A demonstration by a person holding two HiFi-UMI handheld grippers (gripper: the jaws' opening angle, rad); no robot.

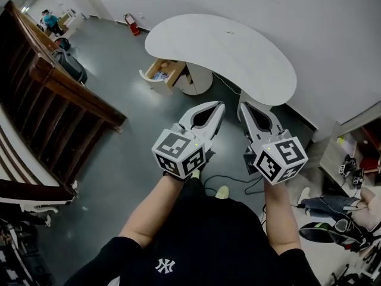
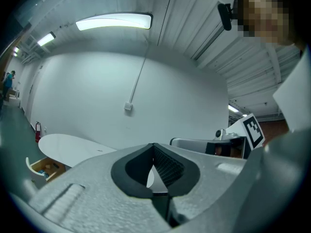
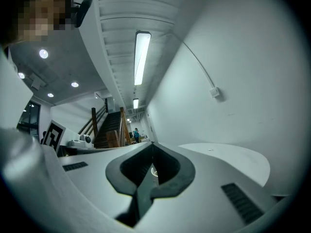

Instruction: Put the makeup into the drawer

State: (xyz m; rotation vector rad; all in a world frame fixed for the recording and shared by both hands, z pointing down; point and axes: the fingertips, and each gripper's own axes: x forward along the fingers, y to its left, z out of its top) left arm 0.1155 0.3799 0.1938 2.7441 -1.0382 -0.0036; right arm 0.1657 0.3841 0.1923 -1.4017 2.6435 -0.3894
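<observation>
**Both grippers clenched, empty**

The left gripper (image 1: 221,105) and right gripper (image 1: 241,105) hung side by side, jaws pressed together on nothing, apart from the white curved table (image 1: 238,46). Its open wooden drawer (image 1: 176,73) held small bluish items (image 1: 159,74) (too tiny to identify).

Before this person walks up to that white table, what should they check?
1. Left gripper empty: ok, jaws shut on nothing.
2. Right gripper empty: ok, jaws shut on nothing.
3. Drawer open: ok, pulled out under the table.
4. Makeup located: cannot tell, none shows on the tabletop.
5. Jaws ready to grab: not ok, both must open first.
</observation>
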